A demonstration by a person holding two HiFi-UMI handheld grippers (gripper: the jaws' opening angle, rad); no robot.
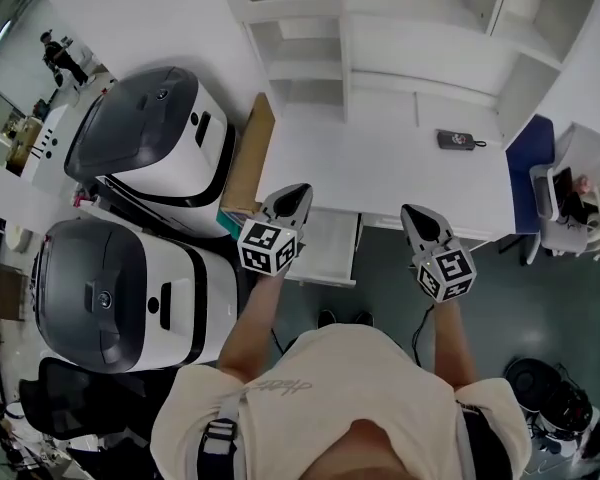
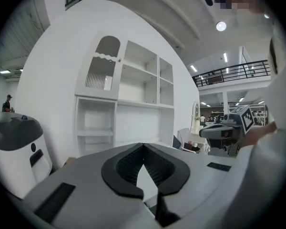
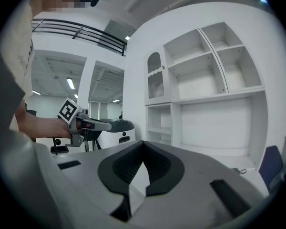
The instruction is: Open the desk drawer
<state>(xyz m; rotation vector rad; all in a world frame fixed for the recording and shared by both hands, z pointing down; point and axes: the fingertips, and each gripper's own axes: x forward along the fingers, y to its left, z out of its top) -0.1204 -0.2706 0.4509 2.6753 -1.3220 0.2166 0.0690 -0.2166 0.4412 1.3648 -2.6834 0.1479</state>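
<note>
The white desk [image 1: 380,163] carries a shelf unit [image 1: 380,38] at its back. A white drawer [image 1: 330,248] juts out from the desk's front edge, between my two grippers. My left gripper [image 1: 302,190] hovers over the desk's front left corner, just left of the drawer. It is shut, its black pads [image 2: 126,168] meet at the tip, and it holds nothing. My right gripper [image 1: 412,211] hangs at the front edge to the drawer's right, also shut and empty [image 3: 143,142]. Neither touches the drawer.
A small black device [image 1: 456,140] lies on the desk at the right. A cardboard box [image 1: 248,153] leans at the desk's left end. Two large grey-and-white machines [image 1: 155,133] [image 1: 110,288] stand at the left. A blue chair [image 1: 528,173] sits at the right.
</note>
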